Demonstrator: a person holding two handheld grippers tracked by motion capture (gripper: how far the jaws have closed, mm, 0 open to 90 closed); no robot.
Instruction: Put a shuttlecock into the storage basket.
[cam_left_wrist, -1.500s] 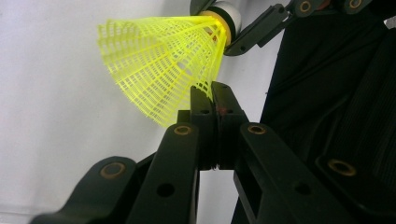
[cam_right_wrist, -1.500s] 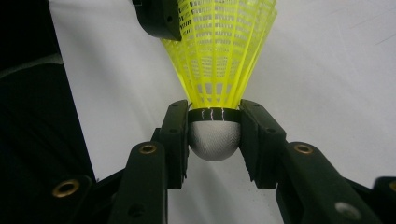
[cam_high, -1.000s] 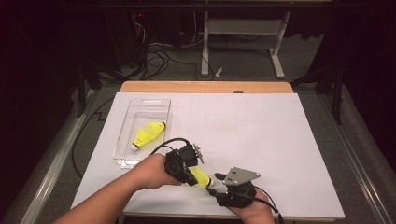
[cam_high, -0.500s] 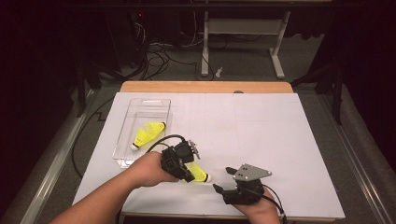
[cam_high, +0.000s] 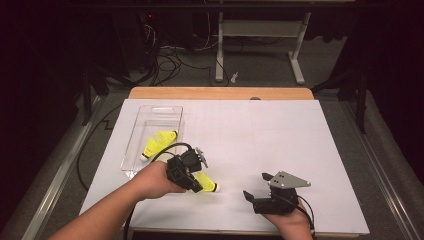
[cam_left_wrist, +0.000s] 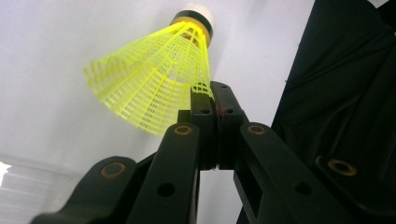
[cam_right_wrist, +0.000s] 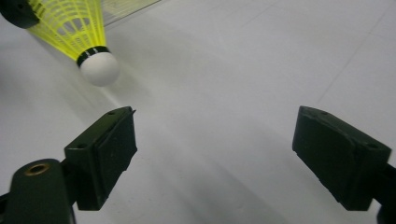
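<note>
My left gripper (cam_high: 196, 186) is clamped on the rim of a yellow shuttlecock's (cam_high: 206, 182) mesh skirt; in the left gripper view the jaws meet flat against each other with only the thin edge of that skirt pinched between them, and the white cork tip (cam_left_wrist: 198, 11) points away from me. In the high view the shuttlecock sits at the near-left part of the white table sheet (cam_high: 280, 140), just right of the clear plastic tray (cam_high: 134, 145), where a second yellow shuttlecock (cam_high: 159, 142) already lies.

My right gripper (cam_high: 248, 196) stands apart to the right, jaws wide and holding nothing; they have just been opening, with only bare sheet between them. From its own view the cork tip hangs off to the upper left, clear of the pads.

I judge this piece to be nearly weightless, so the risk is not dropping it under load but crushing or snagging it. The skirt is a springy plastic lattice: it flexes under pressure and could slip out sideways or deform if I squeeze harder. The firm part is the cork and the dark band behind it, which is rounded and likely a bit slick. My present hold on the skirt edge looks enough for a short carry to the tray, provided I move smoothly and avoid swinging the cork end.
</note>
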